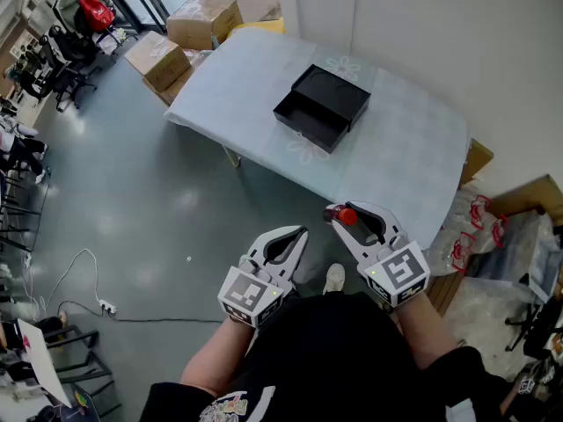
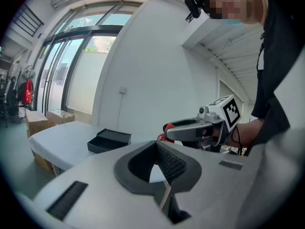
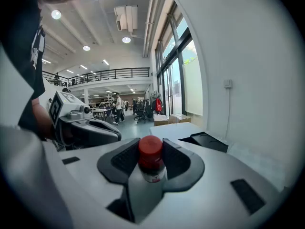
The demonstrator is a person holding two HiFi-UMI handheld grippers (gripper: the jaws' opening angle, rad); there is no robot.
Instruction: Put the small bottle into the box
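1. Clamped between the jaws of the right gripper [image 1: 339, 213]: the small bottle [image 3: 151, 160], upright, red cap standing above the dark pads, pale labelled body pressed on both sides.
2. Closed tip to tip: the jaws of the left gripper [image 1: 302, 232], with only a hollow behind the touching tips.
3. Held side by side in the air, apart from each other, close in front of the person's dark shirt [image 1: 325, 359]; both pointed toward the table, marker cubes nearest the body.
4. Below and between the two grippers, on the grey floor [image 1: 176, 209]: one pale shoe [image 1: 334, 278].
5. Off to the left on that floor: a white power strip [image 1: 106, 307], cable trailing away from it.
6. Farther ahead: the table [image 1: 413, 165] under a pale cloth, far long edge along a white wall [image 1: 422, 25], well apart from the bottle.
7. About the middle of the table: the box [image 1: 321, 105], black, its open compartment turned toward the near long edge.
8. Beside the table's right end: crumpled plastic bags [image 1: 471, 227] with red print.
9. Beyond the table's left end: brown cartons [image 1: 202, 20] standing on the floor.
10. Farthest off, at the upper left: dark chairs [image 1: 66, 51] and a red bag [image 1: 95, 11].
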